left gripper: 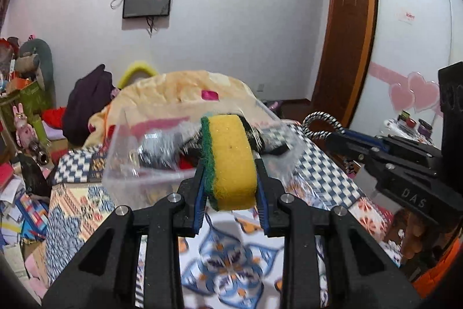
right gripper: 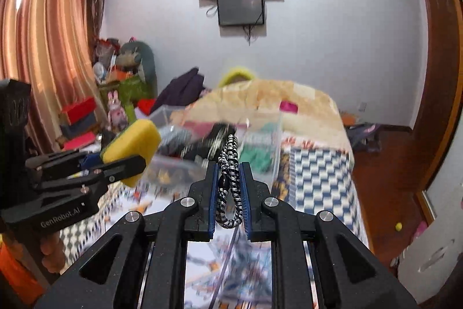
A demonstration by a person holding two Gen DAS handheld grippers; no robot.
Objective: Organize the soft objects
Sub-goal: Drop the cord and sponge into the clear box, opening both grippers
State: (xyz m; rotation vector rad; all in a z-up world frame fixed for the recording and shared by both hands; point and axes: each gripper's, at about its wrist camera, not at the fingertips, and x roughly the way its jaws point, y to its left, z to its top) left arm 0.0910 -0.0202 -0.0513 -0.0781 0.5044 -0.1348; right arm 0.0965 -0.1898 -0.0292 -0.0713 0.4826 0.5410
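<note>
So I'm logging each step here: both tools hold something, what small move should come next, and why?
Probably carry the left tool forward over the clear plastic bin and let go there. It is shut on the yellow sponge, held above the patterned bed cover, and the bin just ahead already holds other items.
</note>
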